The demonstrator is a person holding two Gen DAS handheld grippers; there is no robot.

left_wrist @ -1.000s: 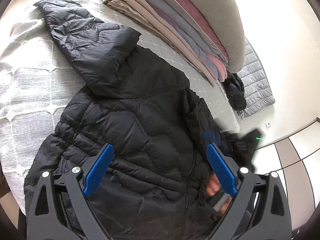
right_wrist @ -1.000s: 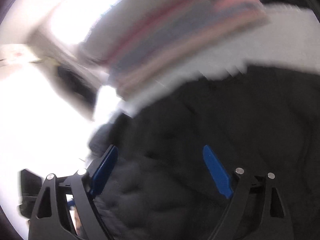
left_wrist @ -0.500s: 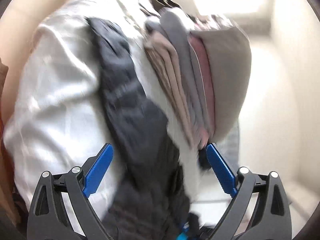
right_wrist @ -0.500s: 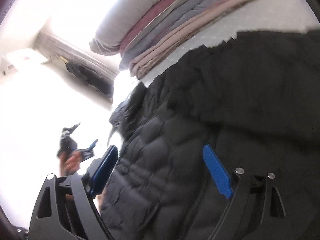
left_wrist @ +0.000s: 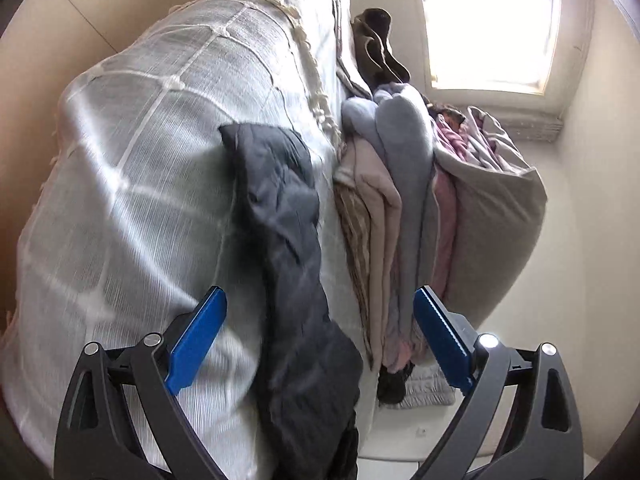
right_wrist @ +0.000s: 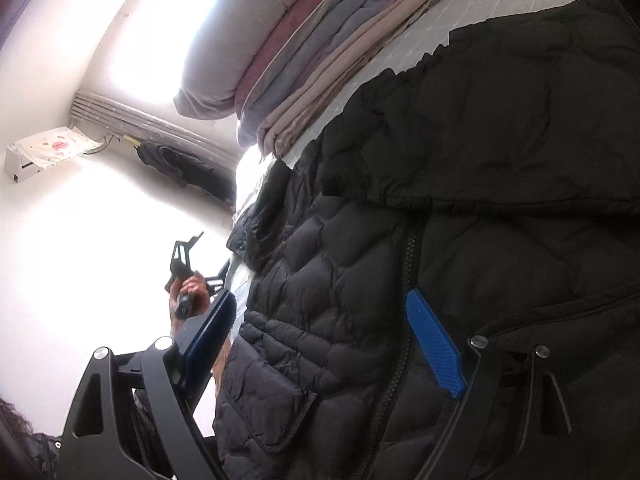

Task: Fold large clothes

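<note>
Only right view shows jacket (right_wrist: 460,200) zipper; both claws (left_wrist: 320,344) (right_wrist: 332,340) wide, empty.

A bed with a white checked coverlet (left_wrist: 132,184) carries a black puffer jacket (right_wrist: 460,240) at 6 o'clock and stacked folded quilts (left_wrist: 420,216) at 3 o'clock.

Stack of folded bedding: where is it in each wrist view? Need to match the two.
Left wrist: folded bedding stack right of centre, beside the black jacket sleeve.
Right wrist: same stack top centre, above the jacket.
Shared landmark: the bright window.
</note>
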